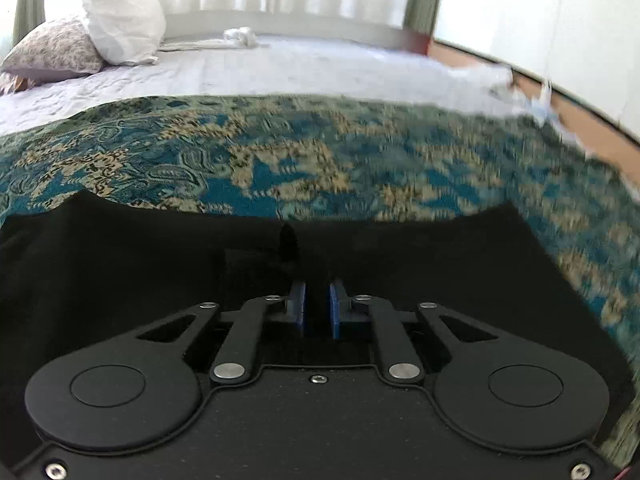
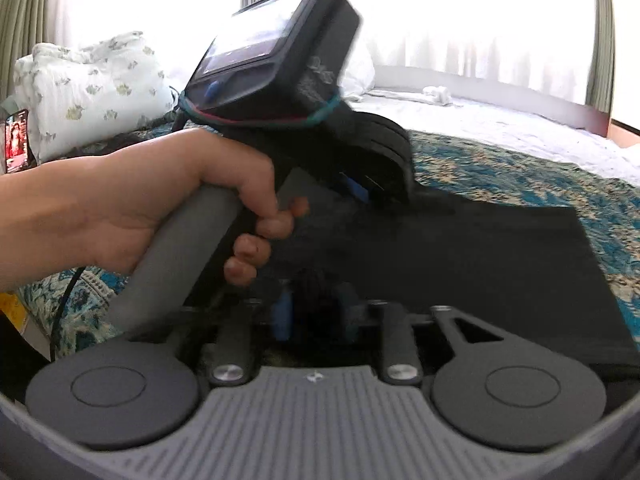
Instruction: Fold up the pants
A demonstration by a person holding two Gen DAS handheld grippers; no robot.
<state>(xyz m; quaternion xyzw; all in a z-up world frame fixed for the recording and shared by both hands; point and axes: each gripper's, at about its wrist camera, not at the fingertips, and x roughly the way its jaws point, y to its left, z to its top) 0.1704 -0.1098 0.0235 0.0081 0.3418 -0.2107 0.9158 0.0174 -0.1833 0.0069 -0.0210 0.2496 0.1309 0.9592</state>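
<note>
Black pants (image 1: pixel 120 264) lie on a teal and beige patterned bedspread (image 1: pixel 320 152). In the left wrist view my left gripper (image 1: pixel 317 304) has its blue pads close together on a fold of the black cloth, which rises in a small peak between them. In the right wrist view the pants (image 2: pixel 480 264) spread flat to the right. My right gripper (image 2: pixel 308 312) is nearly closed, with dark cloth bunched between its blue pads. The left gripper's body (image 2: pixel 320 132), held by a hand (image 2: pixel 160 200), is just ahead of it, low over the pants.
White and floral pillows (image 1: pixel 100 32) lie at the head of the bed. A white sheet (image 1: pixel 280 68) covers the far half, with a small white bundle (image 1: pixel 240 36) near the curtains. A phone (image 2: pixel 16 140) and a cable (image 2: pixel 64 300) sit at the left edge.
</note>
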